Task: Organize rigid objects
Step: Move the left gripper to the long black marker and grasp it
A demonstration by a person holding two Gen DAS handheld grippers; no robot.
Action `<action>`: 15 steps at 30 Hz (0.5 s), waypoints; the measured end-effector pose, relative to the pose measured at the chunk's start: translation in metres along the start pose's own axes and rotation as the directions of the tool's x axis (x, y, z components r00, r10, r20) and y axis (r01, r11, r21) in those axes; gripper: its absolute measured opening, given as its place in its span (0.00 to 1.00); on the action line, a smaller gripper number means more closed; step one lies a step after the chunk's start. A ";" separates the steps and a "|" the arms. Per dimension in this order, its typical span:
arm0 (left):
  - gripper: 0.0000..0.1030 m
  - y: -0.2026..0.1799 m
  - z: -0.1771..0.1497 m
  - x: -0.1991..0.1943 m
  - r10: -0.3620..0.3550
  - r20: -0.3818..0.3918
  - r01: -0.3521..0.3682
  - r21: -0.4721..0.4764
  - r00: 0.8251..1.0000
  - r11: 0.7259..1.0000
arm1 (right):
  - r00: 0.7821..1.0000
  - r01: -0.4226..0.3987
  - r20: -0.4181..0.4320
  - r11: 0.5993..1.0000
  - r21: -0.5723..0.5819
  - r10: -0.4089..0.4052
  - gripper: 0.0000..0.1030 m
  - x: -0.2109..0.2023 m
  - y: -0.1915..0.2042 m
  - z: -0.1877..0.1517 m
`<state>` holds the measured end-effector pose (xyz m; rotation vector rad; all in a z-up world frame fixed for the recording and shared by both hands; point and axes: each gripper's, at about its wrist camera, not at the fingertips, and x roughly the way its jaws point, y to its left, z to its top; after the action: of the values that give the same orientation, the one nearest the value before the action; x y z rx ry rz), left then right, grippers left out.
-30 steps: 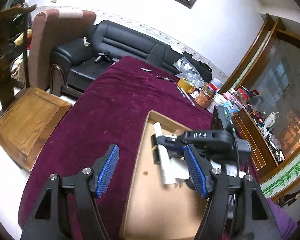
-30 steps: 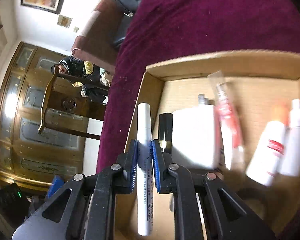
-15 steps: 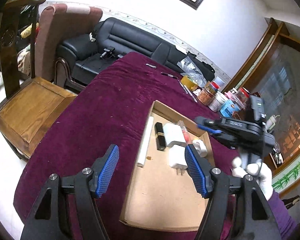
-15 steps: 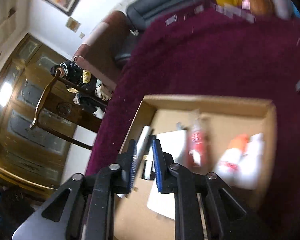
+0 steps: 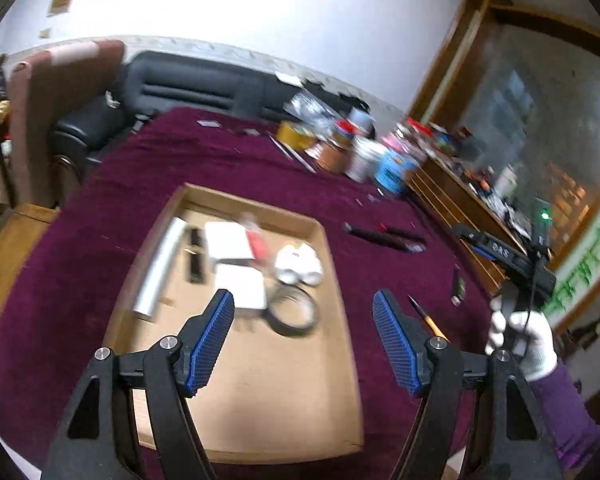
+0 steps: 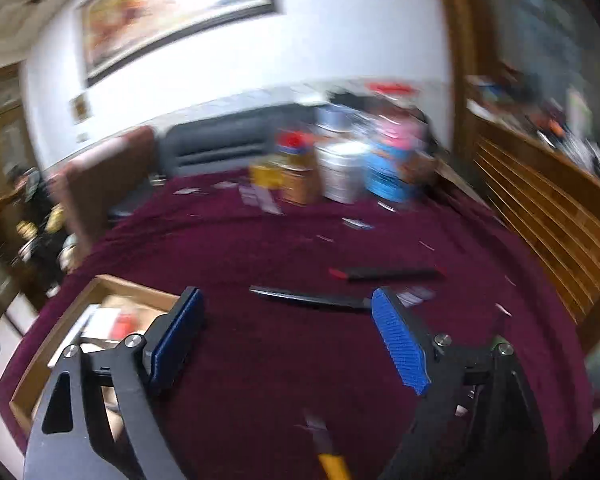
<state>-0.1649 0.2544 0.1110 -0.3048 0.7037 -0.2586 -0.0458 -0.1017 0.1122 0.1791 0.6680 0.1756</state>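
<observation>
The cardboard tray (image 5: 336, 320) lies on the maroon-covered bench (image 5: 112, 208), its long sides running toward twelve o'clock in the left wrist view. Its near half is bare cardboard; the far half carries a white marker (image 5: 160, 268) along the nine o'clock wall, a black stick (image 5: 196, 256) beside it, two white blocks (image 5: 236, 260), a red tube (image 5: 256, 242), a pair of white bottles (image 5: 298, 264) and a dark tape ring (image 5: 294, 312).

The left gripper (image 5: 303, 338) hangs over the tray's bare half, its blue fingers (image 5: 214, 336) spreading with nothing between them; the tape ring sits just beyond the fingertips toward twelve.

At three o'clock of the tray the cloth is open except for two dark pens (image 5: 384, 236), a yellow-handled brush (image 5: 426, 318) and a small dark piece (image 5: 458, 286). A white-gloved hand (image 5: 520, 340) with a purple sleeve holds the right tool at the bench's three o'clock side.

The right wrist view, heavily blurred, shows the right gripper (image 6: 286, 340) over bare cloth, fingers (image 6: 398, 344) swinging apart and empty. The two pens (image 6: 312, 298) lie just past the fingertips at twelve, the yellow handle (image 6: 332, 464) near six, and the tray's corner (image 6: 100, 284) at nine. Only this view faces the jars and tins (image 6: 340, 176) at the far edge head-on; only the left view shows the tray's whole contents.
</observation>
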 end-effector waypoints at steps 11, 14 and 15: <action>0.64 -0.063 -0.011 0.036 -0.002 -0.122 0.009 0.058 0.993 0.998 | 0.996 0.082 -0.053 0.962 0.261 -0.071 0.83 0.020 -0.120 -0.014; 0.64 -0.073 -0.009 0.044 0.017 -0.142 -0.007 0.068 0.990 0.998 | 0.995 0.096 -0.037 0.945 0.313 -0.089 0.83 0.025 -0.139 -0.006; 0.64 -0.076 -0.007 0.047 0.019 -0.149 -0.009 0.067 0.989 0.998 | 0.995 0.095 -0.029 0.937 0.337 -0.090 0.83 0.027 -0.147 -0.001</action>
<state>-0.1449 0.1673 0.1049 -0.2182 0.8436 -0.2933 -0.0110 -0.2378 0.0629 0.4770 0.7152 -0.0310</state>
